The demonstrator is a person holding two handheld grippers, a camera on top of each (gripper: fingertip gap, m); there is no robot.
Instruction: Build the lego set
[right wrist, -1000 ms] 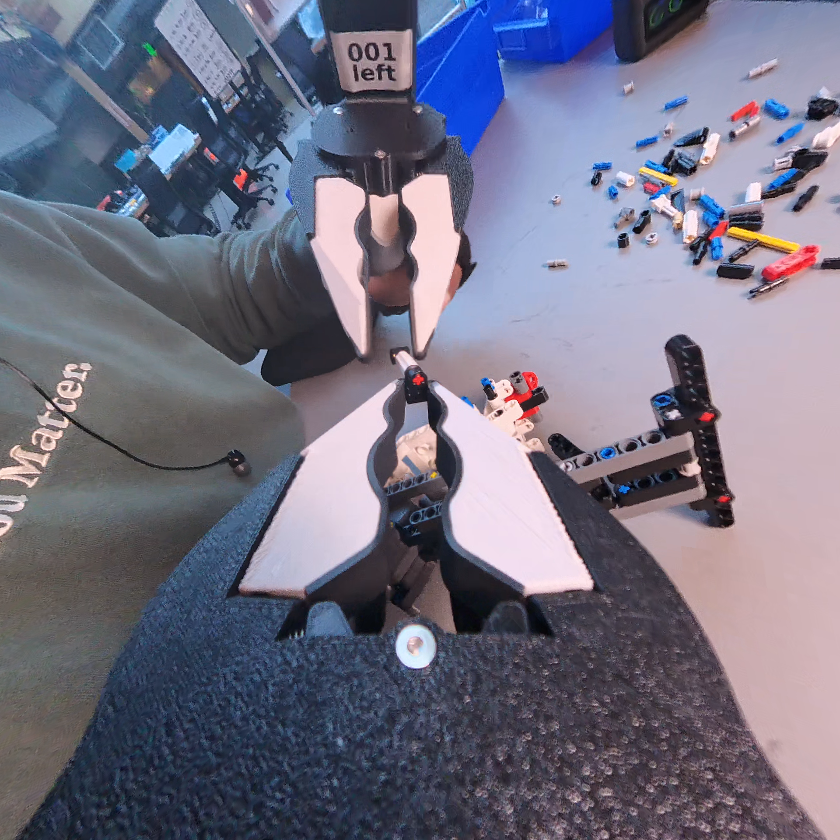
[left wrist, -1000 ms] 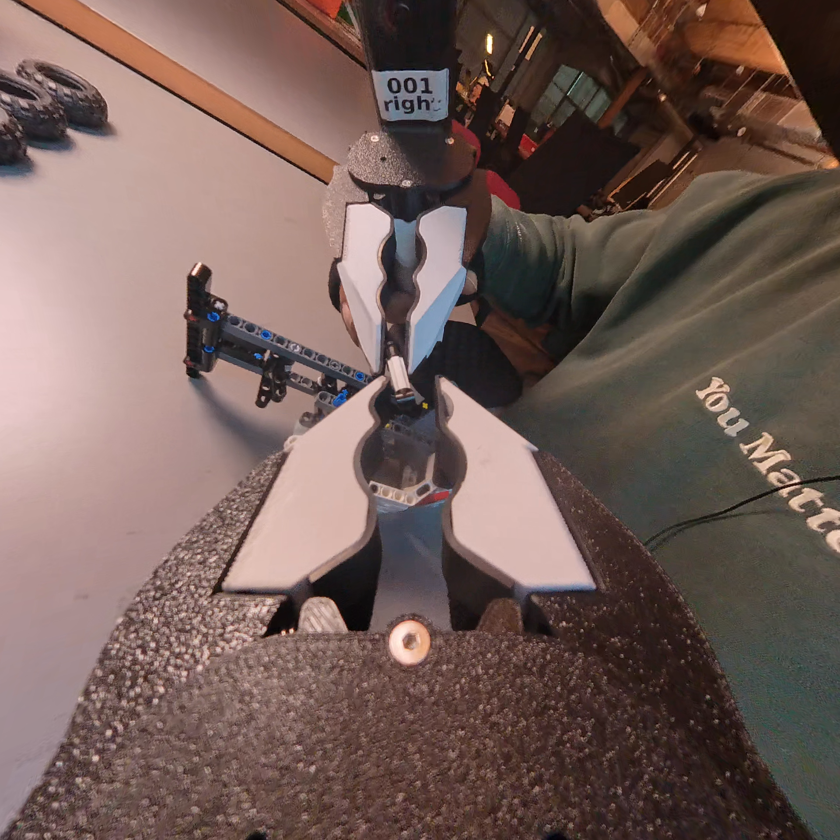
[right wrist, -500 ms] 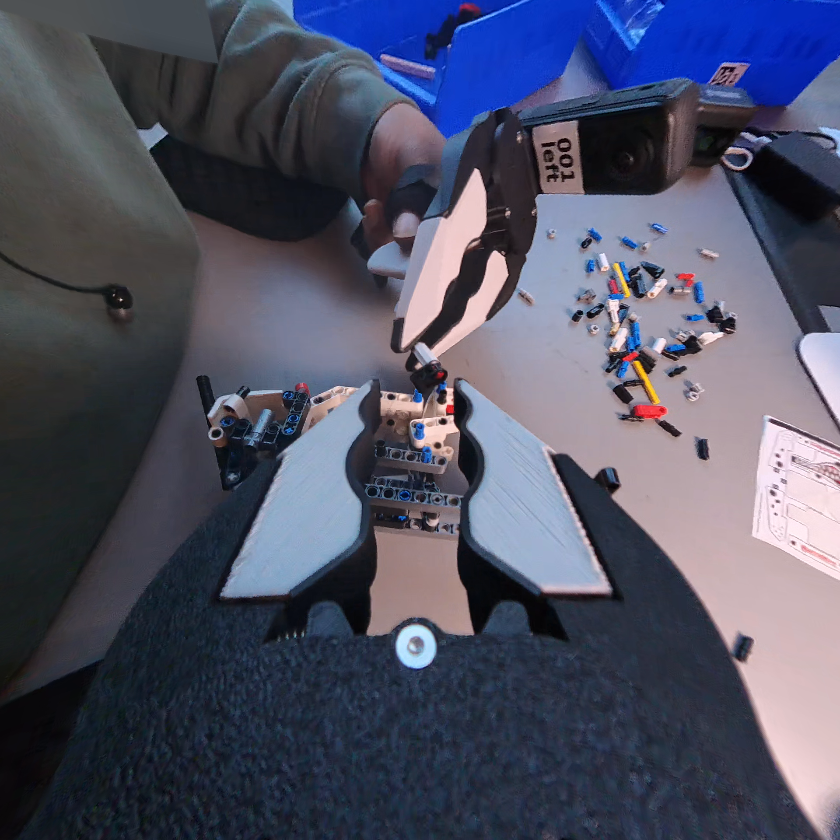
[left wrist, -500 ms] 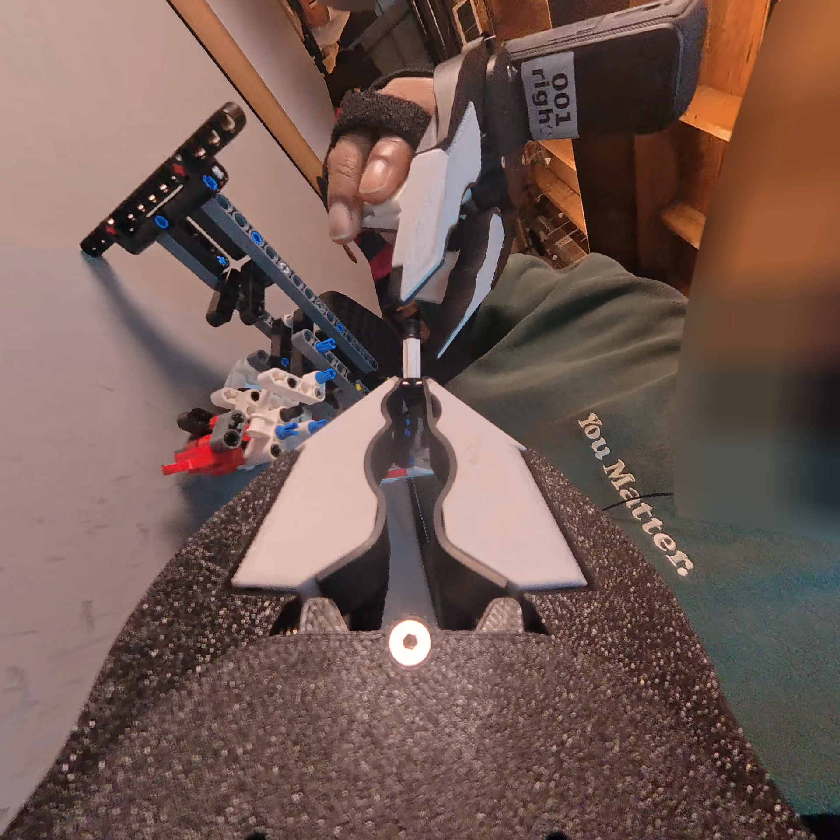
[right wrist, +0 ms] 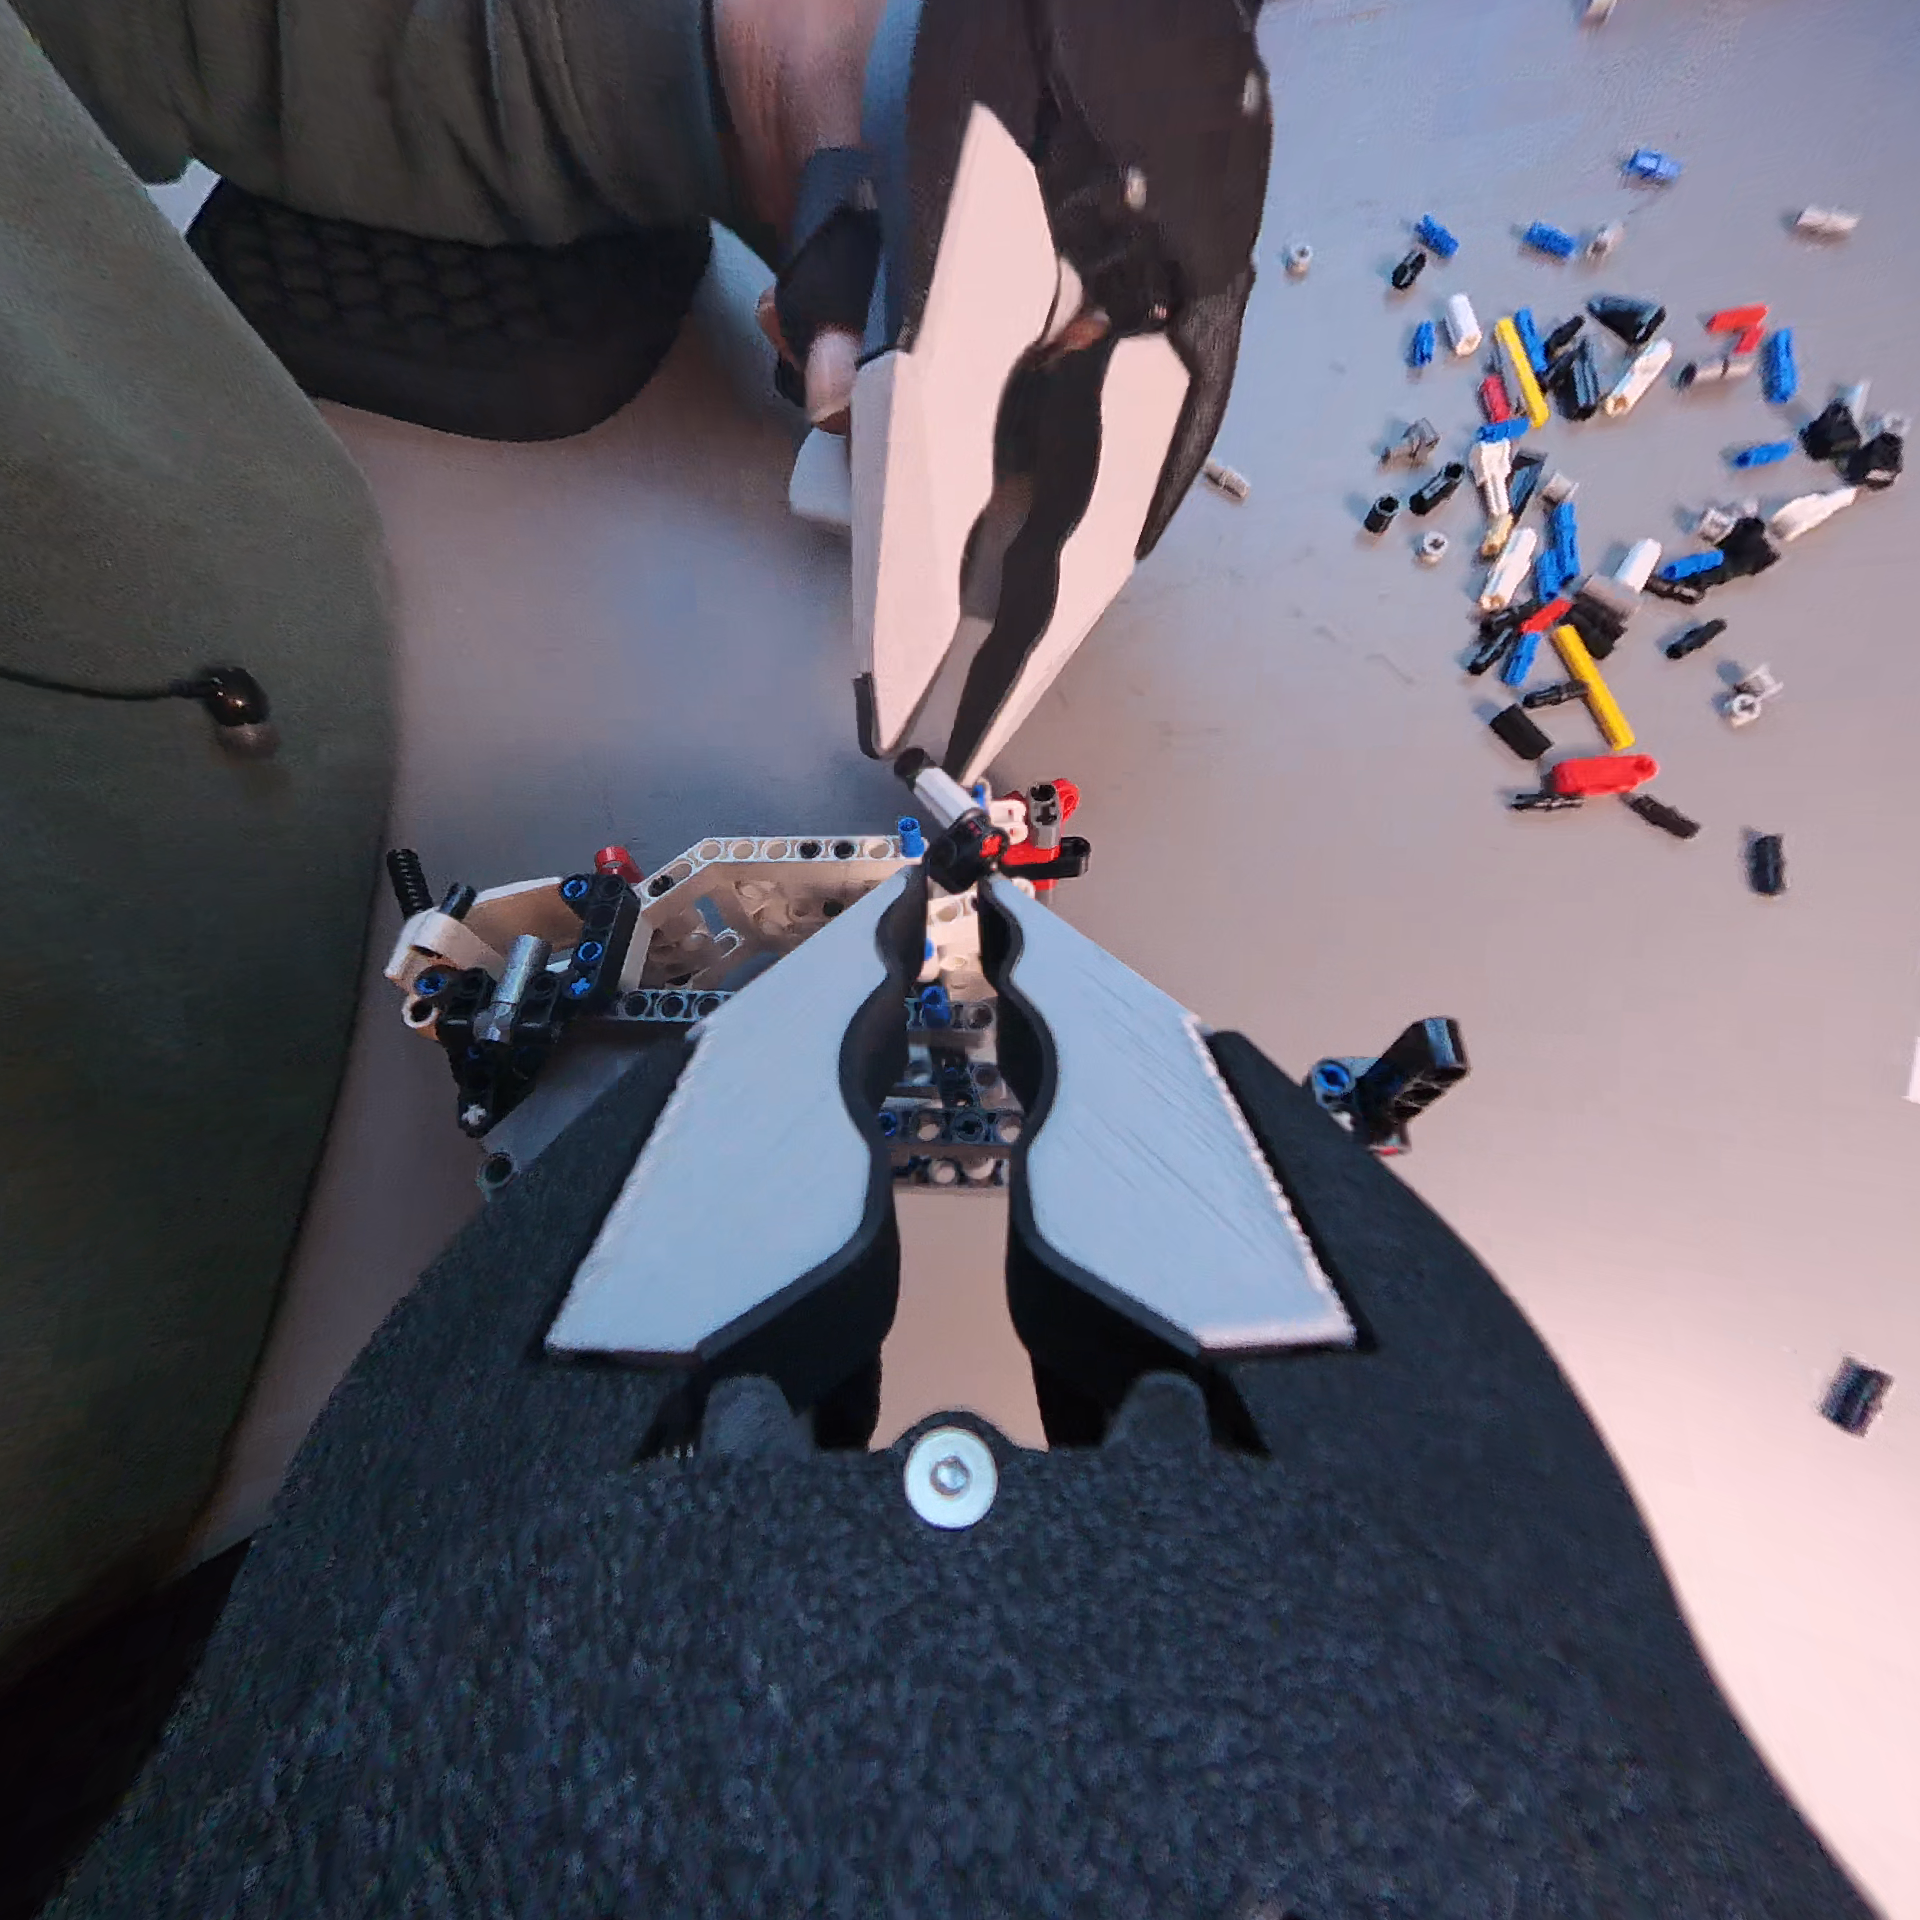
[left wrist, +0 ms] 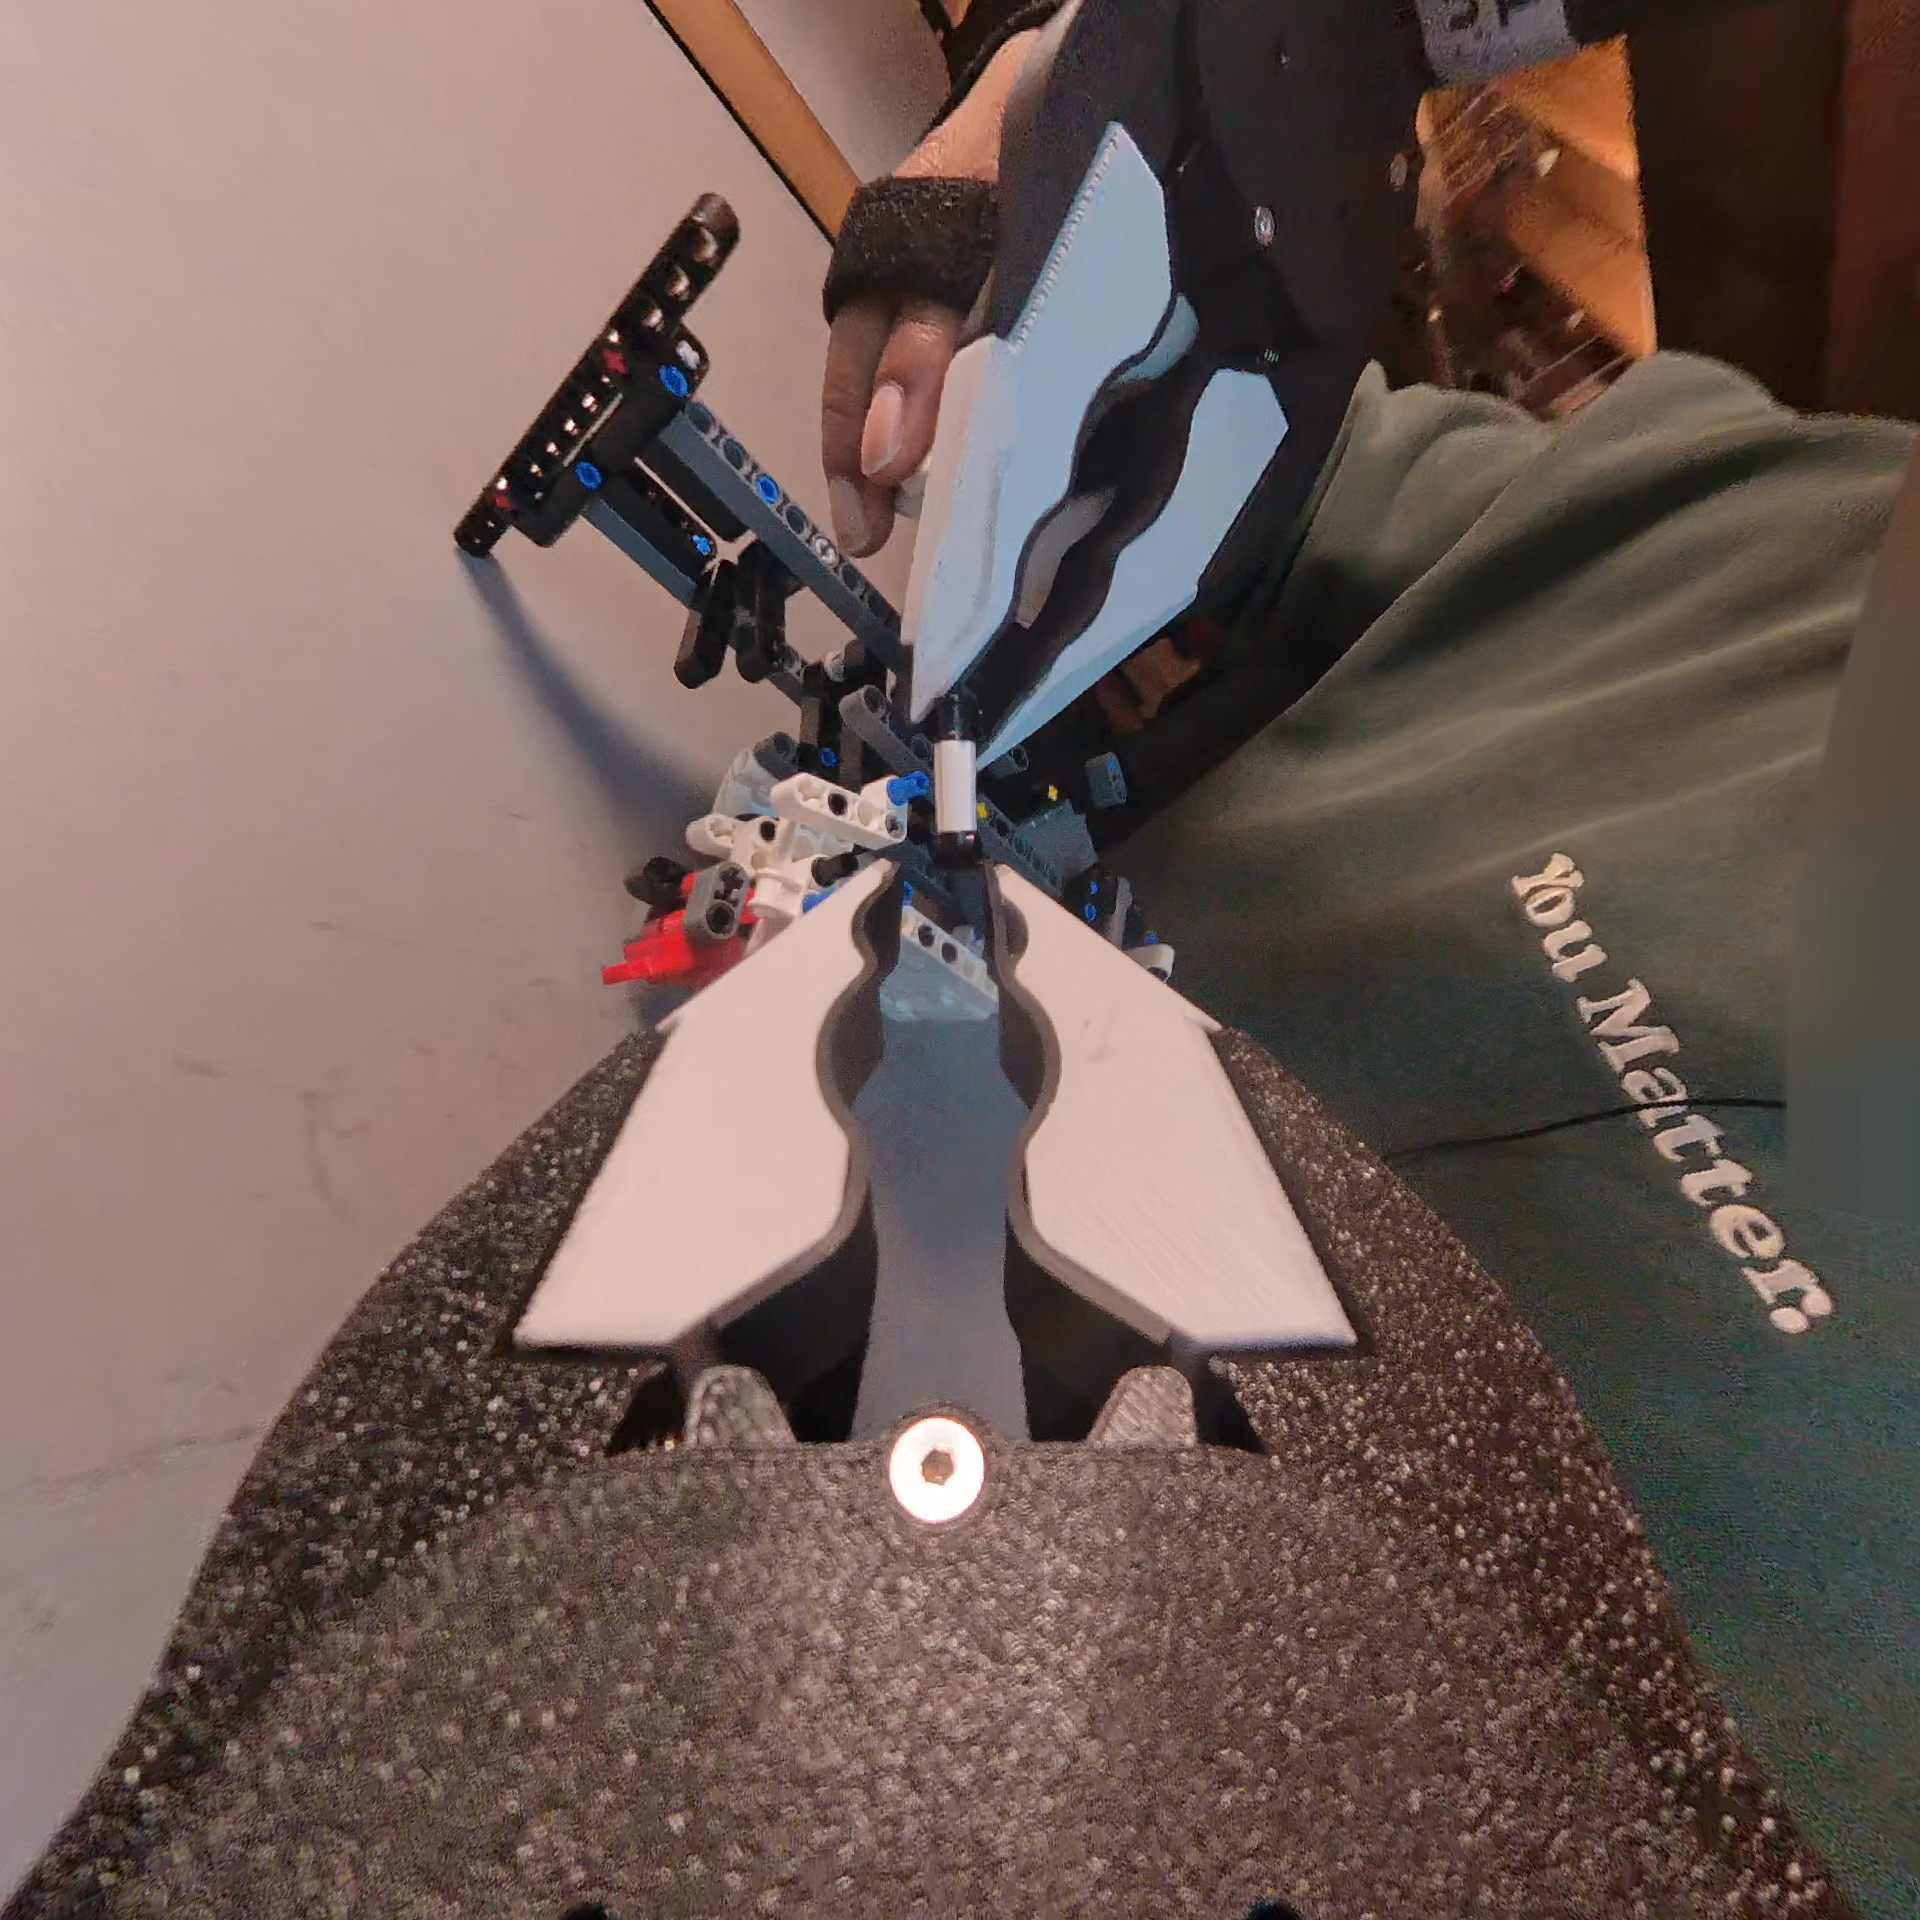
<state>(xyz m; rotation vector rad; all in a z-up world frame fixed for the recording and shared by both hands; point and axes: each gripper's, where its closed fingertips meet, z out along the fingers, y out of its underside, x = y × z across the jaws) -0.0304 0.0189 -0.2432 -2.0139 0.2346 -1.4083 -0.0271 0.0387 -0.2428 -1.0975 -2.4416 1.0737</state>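
Left wrist view: we are seeing the left gripper point(left wrist: 940, 873) pointing toward 12 o'clock, its jaws standing slightly apart with the lower black end of a pin point(left wrist: 952, 792) sitting between the tips. We cannot tell whether they are pinching it or only flanking it. The right gripper point(left wrist: 951, 717) is reaching down from 1 o'clock, a hand point(left wrist: 883, 416) wrapping its handle, and its tips are meeting the pin's upper end. Right wrist view: the right gripper point(right wrist: 948, 883) is clenching the pin point(right wrist: 940, 795) at its near black end, jaws drawn close on it, while the left gripper point(right wrist: 920, 756) is coming in from 12 o'clock onto the far end. The pin, a white sleeve with black ends, is hanging between both tools just above the model point(right wrist: 769, 862). The model point(left wrist: 821, 805) is lying on the grey table point(left wrist: 260, 727), white frame and dark beams right behind the tips, a long grey beam running out toward 10 o'clock to a black crossbar point(left wrist: 603, 384). Loose parts point(right wrist: 1558, 499), blue, black, white, yellow and red, are lying scattered on the table point(right wrist: 1247, 675) at 2 o'clock, well apart from the model. A green sweater point(left wrist: 1558, 727) is filling the 3 o'clock side.
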